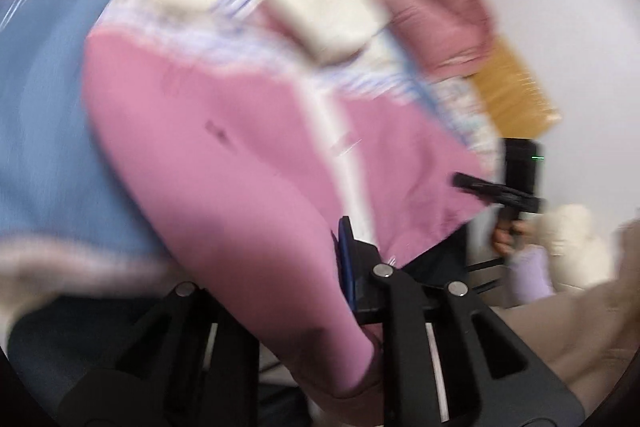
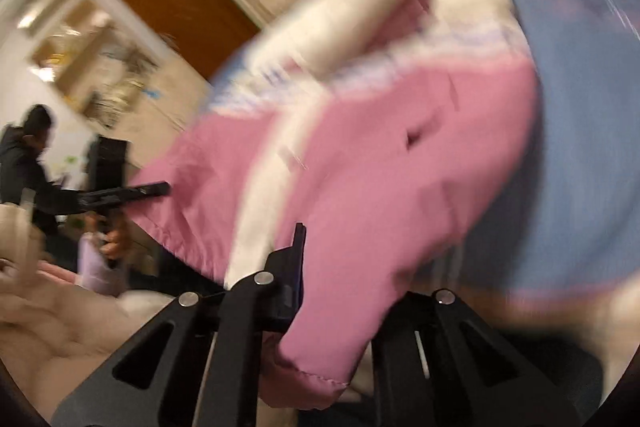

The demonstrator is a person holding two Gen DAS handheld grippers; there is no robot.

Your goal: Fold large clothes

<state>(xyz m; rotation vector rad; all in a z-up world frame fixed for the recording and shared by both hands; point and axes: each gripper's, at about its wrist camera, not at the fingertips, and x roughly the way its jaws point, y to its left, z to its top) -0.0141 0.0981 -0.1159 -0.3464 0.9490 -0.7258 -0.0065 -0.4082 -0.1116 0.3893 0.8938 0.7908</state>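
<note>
Between both sets of tongs hangs one big jacket (image 1: 224,155), held up in the air. It is pink low down, with blue and cream parts higher up and a white strip down the front. Both pictures are smeared, so small things are hard to make out.

The left tongs (image 1: 320,291) are closed on a pink bit of the jacket, which bunches between the two fingers. The right tongs (image 2: 332,311) are closed on another pink bit, and a sewn hem (image 2: 316,379) pokes out below them. Each pair grips a bottom part of the cloth, and the rest of the jacket spreads forward and away from the cameras. Both are right at the cloth, so neither hand is nearer than the other.

The white strip (image 2: 256,211) looks like the long middle line of the jacket. I think the next move depends on that line: the two held bits sit on either side of it, so they can come together or lay the jacket flat.

Across from each camera the other tongs show as a dark bar (image 1: 496,191) held by a hand (image 2: 114,239).

Beige soft cloth (image 2: 68,339) lies low down, maybe a bed or a sofa; I cannot tell which. Another person (image 2: 28,163) in dark clothes is far back. An orange-brown door (image 2: 180,11) is behind. Nothing seems to block the jacket.
</note>
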